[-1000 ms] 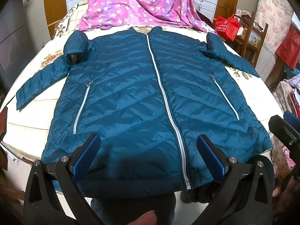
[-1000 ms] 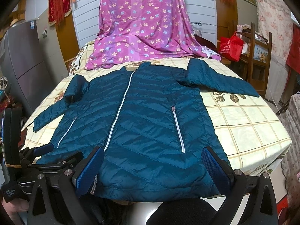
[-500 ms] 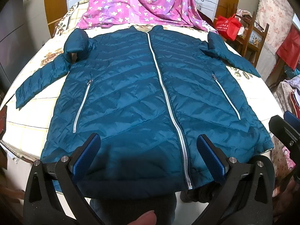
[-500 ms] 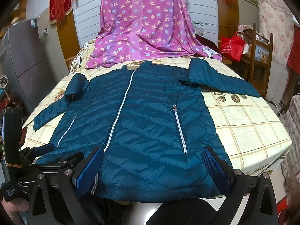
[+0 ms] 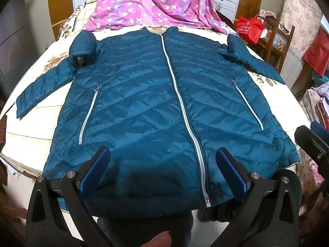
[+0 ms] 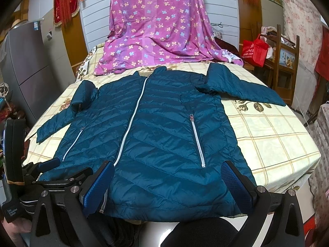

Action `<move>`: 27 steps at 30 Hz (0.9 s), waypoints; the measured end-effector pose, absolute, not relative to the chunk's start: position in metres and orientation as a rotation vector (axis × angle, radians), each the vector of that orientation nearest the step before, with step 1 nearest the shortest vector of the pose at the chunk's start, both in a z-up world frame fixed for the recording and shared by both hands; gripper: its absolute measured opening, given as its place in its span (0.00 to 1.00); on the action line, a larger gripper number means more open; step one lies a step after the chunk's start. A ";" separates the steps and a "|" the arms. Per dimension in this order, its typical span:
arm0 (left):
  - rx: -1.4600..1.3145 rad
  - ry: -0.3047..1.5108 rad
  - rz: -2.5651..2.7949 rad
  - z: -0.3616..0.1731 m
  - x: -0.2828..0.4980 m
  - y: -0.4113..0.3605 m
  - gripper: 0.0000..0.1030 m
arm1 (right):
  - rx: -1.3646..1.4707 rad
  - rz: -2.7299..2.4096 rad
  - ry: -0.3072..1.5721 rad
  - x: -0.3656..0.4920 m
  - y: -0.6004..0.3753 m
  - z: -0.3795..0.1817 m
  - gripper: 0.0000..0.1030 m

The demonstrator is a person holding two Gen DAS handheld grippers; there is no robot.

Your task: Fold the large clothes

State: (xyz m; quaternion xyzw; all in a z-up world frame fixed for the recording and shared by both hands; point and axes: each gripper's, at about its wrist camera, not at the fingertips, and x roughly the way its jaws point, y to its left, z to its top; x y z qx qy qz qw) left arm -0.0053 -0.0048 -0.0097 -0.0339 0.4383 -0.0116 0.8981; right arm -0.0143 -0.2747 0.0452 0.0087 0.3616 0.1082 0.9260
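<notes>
Two grippers hang wide open and empty over the near hem of the jacket [image 5: 148, 111]: left gripper [image 5: 163, 170] at 6 o'clock, right gripper [image 6: 167, 183] likewise. The jacket lies flat, zipped, on the bed [image 6: 273, 140], collar at 12 o'clock.

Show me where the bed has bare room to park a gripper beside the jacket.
Widest bare patch: checked sheet right of the jacket, below its right sleeve. A narrower strip lies below the left sleeve. The far end is crowded by the purple floral cloth.
</notes>
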 end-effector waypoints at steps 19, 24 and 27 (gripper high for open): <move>-0.070 0.905 -0.023 -0.013 -0.007 -0.006 1.00 | 0.014 0.225 0.747 -0.013 -0.274 0.040 1.00; -0.074 0.948 -0.037 -0.018 -0.002 -0.008 1.00 | 0.017 0.222 0.754 -0.011 -0.275 0.039 1.00; -0.108 0.943 -0.053 -0.019 0.002 -0.002 1.00 | 0.010 0.221 0.752 -0.011 -0.275 0.038 1.00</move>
